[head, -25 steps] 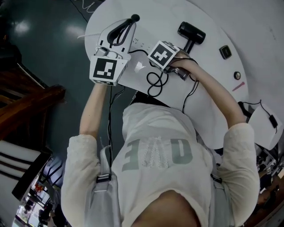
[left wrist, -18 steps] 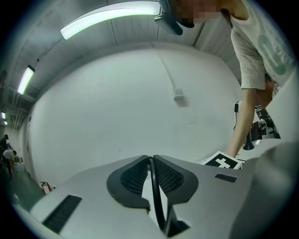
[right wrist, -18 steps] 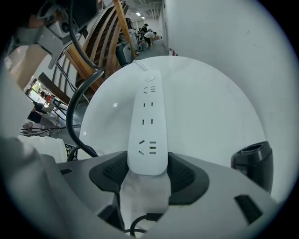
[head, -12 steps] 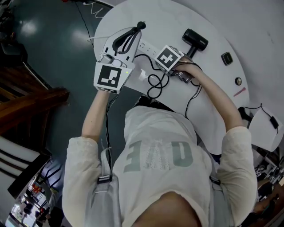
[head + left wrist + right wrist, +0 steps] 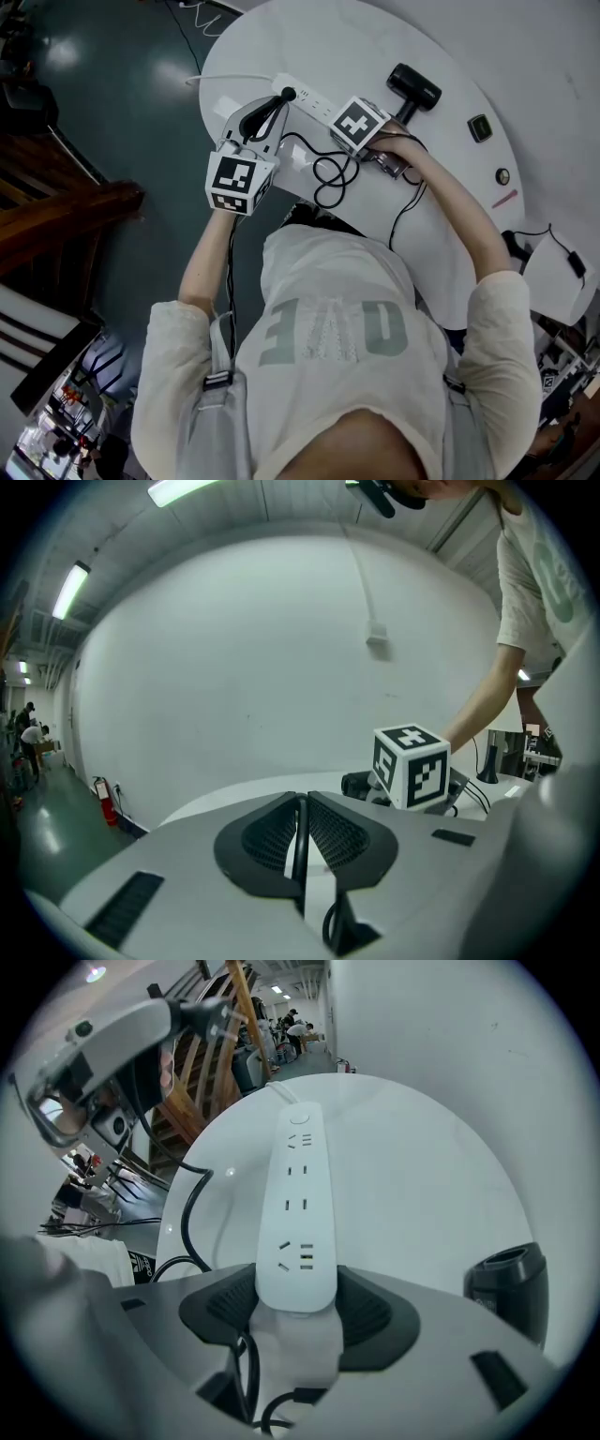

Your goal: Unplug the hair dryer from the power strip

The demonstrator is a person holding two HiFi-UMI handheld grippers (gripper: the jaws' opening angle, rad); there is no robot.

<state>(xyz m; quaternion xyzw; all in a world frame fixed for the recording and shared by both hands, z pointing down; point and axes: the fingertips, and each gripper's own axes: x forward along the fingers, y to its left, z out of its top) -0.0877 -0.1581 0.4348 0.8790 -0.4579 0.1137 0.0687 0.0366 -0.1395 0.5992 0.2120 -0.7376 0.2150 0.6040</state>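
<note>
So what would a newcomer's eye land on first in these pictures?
Over a white round table, the right hand-held gripper clamps the near end of a white power strip whose sockets all show empty. The left hand-held gripper pinches a thin black cord. A black hair dryer lies on the table beside the right one.

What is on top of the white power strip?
Nothing: every socket on the power strip is empty. The right gripper clamps its near end; its underside is hidden.
</note>
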